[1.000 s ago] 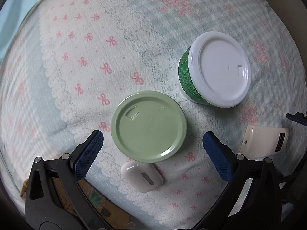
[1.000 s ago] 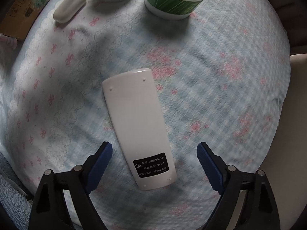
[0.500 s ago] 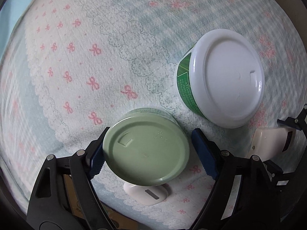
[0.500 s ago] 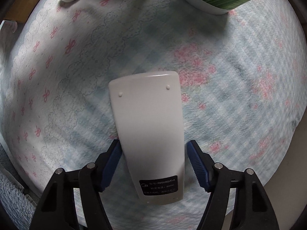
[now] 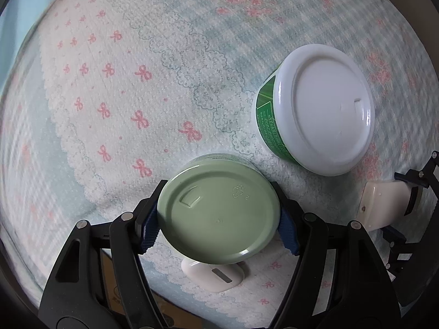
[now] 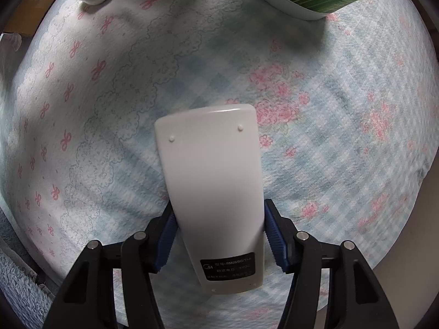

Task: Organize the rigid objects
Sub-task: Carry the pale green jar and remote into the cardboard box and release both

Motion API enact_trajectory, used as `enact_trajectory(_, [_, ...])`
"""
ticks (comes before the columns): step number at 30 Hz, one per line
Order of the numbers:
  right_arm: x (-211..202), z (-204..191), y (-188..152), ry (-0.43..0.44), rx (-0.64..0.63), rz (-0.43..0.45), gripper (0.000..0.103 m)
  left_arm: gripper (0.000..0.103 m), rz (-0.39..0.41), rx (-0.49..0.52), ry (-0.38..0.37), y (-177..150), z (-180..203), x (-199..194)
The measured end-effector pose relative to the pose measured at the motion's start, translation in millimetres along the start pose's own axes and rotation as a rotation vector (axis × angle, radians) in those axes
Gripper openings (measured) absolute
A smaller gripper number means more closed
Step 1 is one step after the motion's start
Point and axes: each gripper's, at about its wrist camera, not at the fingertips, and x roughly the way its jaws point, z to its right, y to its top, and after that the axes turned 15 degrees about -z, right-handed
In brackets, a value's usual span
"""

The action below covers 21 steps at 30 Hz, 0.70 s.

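With the left tool (image 5: 219, 226) clamped across the green-lidded tub (image 5: 218, 213) above the earbud case (image 5: 216, 275) and the right tool (image 6: 218, 231) clamped on the face-down remote (image 6: 212, 192), either smooth shell may slip, though the patterned cloth (image 5: 123, 82) lies open to the left, away from the white-lidded tub (image 5: 315, 109).

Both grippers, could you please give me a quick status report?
Left gripper shut on green-lidded tub. Right gripper shut on white remote. White-lidded tub close by; earbud case beneath.
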Motion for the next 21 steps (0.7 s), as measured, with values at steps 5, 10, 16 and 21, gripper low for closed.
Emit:
enact_trajectory(5, [0,0,-7,-0.004,0.015,0.011,0.055,0.068,0.007,0.021,0.006,-1,0,-9])
enact_trajectory(10, [-7,5,-17,0.010,0.055,0.036,0.055,0.068,0.020,0.008,-0.004,-4,-3,-24])
enact_trajectory(16, [-19,11,-31,0.010,0.106,0.076,0.054,0.068,0.052,0.002,-0.008,-15,-7,-47])
enact_trajectory(21, [-30,10,-45,0.007,0.136,0.100,0.054,0.068,0.077,0.004,-0.004,-27,-10,-69])
